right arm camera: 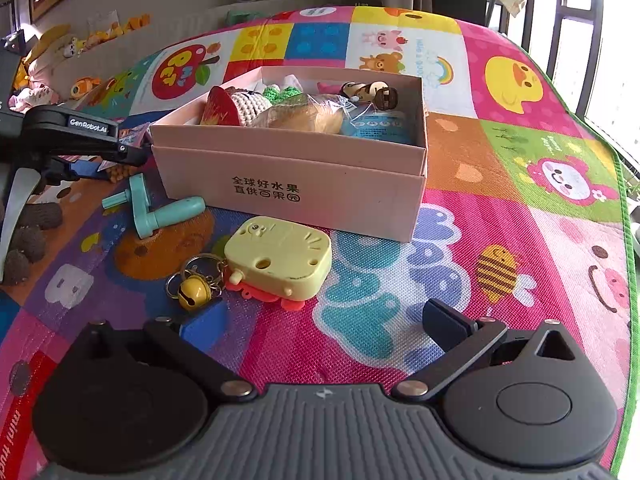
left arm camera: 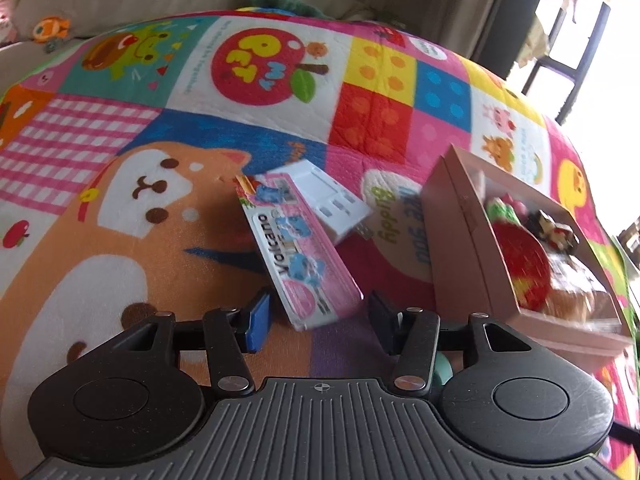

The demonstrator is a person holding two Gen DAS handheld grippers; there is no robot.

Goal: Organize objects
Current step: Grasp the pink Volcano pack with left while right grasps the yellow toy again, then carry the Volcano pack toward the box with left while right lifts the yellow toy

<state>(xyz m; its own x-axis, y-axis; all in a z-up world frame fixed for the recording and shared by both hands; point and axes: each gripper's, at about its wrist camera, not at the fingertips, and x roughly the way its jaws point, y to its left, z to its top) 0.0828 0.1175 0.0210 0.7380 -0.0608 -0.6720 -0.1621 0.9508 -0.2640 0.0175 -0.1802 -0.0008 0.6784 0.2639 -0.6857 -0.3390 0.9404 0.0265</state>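
Both wrist fisheyes low over play mat (left arm camera: pixel 100 148), close, sharing pink box (right arm camera: pixel 288 184)

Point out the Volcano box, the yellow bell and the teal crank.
Volcano box (left arm camera: pixel 298 264): left wrist view, on its printed top face.
Yellow bell (right arm camera: pixel 194 290): right wrist view, on its round body.
Teal crank (right arm camera: pixel 160 210): right wrist view, on its shaft.
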